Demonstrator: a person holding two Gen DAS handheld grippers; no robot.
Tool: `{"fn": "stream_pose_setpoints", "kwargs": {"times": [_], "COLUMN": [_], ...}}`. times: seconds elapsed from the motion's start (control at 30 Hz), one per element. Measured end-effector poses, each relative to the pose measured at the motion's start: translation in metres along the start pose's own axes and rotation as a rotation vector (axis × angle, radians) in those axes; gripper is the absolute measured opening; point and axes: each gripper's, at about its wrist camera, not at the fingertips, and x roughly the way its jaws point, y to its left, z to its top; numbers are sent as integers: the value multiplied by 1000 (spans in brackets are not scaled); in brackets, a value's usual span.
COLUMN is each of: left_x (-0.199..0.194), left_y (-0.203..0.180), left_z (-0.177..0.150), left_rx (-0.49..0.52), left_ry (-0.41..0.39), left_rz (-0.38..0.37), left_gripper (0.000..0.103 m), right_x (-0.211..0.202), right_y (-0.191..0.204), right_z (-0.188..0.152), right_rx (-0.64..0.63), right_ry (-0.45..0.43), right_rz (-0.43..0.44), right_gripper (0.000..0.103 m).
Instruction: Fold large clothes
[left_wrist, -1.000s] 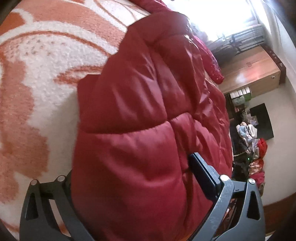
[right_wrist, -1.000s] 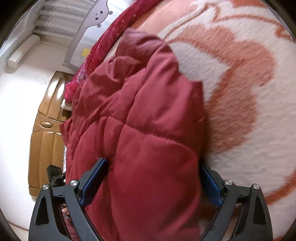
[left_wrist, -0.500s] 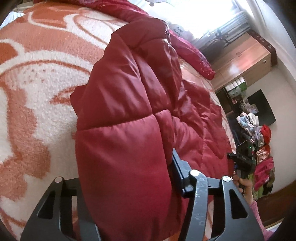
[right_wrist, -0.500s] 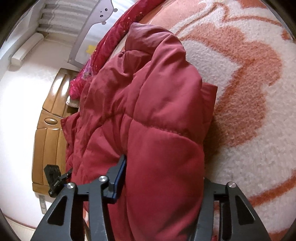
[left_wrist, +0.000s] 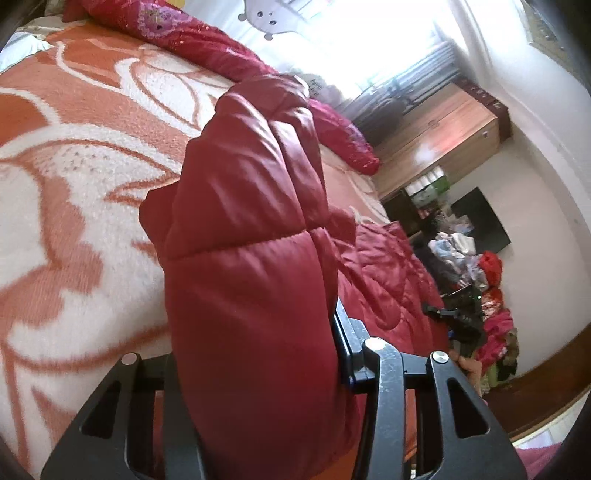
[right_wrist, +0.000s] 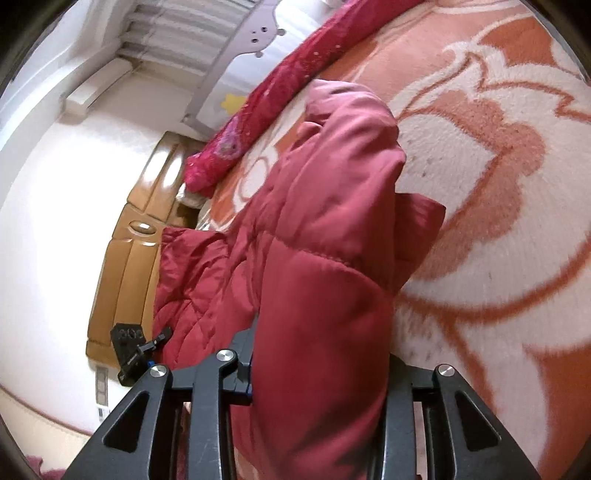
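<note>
A puffy red quilted jacket lies on an orange and white flowered blanket on a bed. One thick sleeve-like fold of it rises toward the camera. My left gripper is closing on that fold; the right pad presses the fabric and the left finger is hidden behind it. In the right wrist view the jacket bulges the same way on the blanket. My right gripper is closing on this other fold, pads squeezing both sides. Each wrist view shows the other gripper at the far side of the jacket.
A crimson patterned quilt runs along the bed's far side below a grey bed rail. A wooden cabinet and a heap of clothes stand beyond the bed. A tan padded headboard shows at the left.
Both grippers went from wide open around the jacket folds to squeezing them. Both rose, lifting the folds off the blanket, and more of the room came into view.
</note>
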Motion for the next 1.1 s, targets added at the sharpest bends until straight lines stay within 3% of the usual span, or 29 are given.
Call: {"fn": "stream_pose_setpoints", "kwargs": {"times": [0.43,0.83,1.1], "left_x": [-51,-46,-34], "left_y": [-11,11,17], "left_z": [-85,-124,-132], "left_rx": [-28,-58,-47], "left_ry": [28,57,76], "left_rz": [-24,67,125], "left_gripper": [42,43,53], "right_x": [-48,-39,-34], "right_y": [-3,-41,-49], "right_z": [-111,-138,-147], "right_rx": [32,91,118], "right_ry": [2,-3,-27], "right_rz": [22,-32,-52], "right_gripper": [34,39,47]}}
